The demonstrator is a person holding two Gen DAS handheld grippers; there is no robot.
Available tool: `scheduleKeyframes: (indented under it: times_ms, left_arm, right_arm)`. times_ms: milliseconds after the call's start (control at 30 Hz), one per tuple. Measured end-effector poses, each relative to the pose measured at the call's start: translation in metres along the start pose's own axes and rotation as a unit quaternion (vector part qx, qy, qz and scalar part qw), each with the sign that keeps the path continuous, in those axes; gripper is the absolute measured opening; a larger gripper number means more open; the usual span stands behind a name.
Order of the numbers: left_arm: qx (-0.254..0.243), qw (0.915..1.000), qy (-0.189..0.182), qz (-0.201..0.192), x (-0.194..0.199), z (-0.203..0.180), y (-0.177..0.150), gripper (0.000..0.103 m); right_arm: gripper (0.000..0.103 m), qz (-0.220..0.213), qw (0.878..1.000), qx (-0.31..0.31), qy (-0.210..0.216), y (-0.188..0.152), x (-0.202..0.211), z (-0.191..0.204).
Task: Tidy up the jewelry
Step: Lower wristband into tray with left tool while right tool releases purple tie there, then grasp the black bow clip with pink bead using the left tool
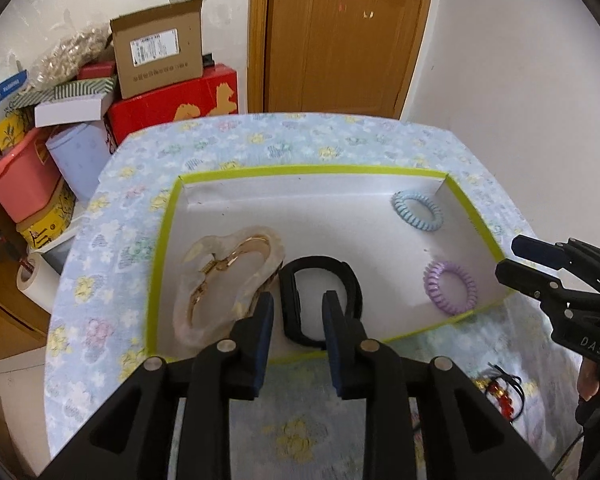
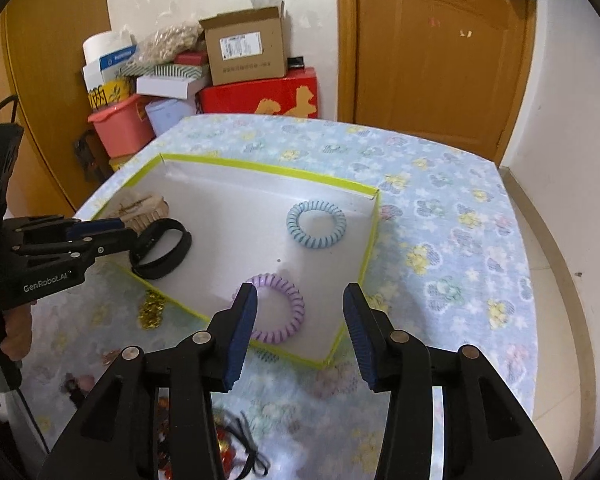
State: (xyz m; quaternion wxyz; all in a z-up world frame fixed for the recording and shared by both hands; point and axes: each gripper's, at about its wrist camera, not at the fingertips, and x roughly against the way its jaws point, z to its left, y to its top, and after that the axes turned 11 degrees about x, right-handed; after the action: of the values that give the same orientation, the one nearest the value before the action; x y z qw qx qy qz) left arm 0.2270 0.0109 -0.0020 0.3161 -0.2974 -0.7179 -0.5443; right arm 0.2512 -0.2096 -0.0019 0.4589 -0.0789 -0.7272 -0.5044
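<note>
A shallow white box with a yellow-green rim (image 1: 162,240) (image 2: 370,240) lies on the flowered table. Inside it lie a translucent hair claw with gold metal (image 1: 224,280) (image 2: 144,206), a black band (image 1: 320,300) (image 2: 162,250), a blue coil hair tie (image 1: 417,211) (image 2: 316,225) and a purple coil hair tie (image 1: 450,288) (image 2: 278,308). My left gripper (image 1: 298,320) (image 2: 120,230) is open and empty, its fingers straddling the black band's near side. My right gripper (image 2: 300,308) (image 1: 512,258) is open and empty, over the box's near corner beside the purple tie.
Loose pieces lie on the cloth in front of the box: a red and gold ornament with black cord (image 1: 500,394) (image 2: 236,448) and a gold trinket (image 2: 152,312). Stacked boxes and a pink bin (image 2: 120,124) stand beyond the table's left side. A wooden door (image 1: 340,36) is behind.
</note>
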Motion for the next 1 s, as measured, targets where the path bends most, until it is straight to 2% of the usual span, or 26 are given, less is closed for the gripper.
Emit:
scheduleKeyframes:
  times_ms: [233, 467, 800, 1000]
  left_arm:
    - [0.011, 0.9997, -0.008, -0.019, 0.034, 0.007, -0.028, 0.026]
    - [0.017, 0.9996, -0.011, -0.019, 0.056, 0.014, -0.066, 0.026]
    - [0.017, 0.9994, -0.024, -0.019, 0.085, 0.016, -0.111, 0.026]
    - [0.012, 0.9993, -0.034, -0.012, 0.090, 0.011, -0.126, 0.026]
  right_arm:
    - [0.046, -0.020, 1.000, -0.016, 0.000, -0.027, 0.037, 0.012]
    - [0.046, -0.020, 0.999, -0.027, 0.014, -0.064, 0.063, 0.035]
    - [0.046, -0.015, 0.999, -0.031, 0.033, -0.103, 0.086, 0.062]
    - [0.046, 0.000, 0.999, -0.028, 0.041, -0.114, 0.085, 0.070]
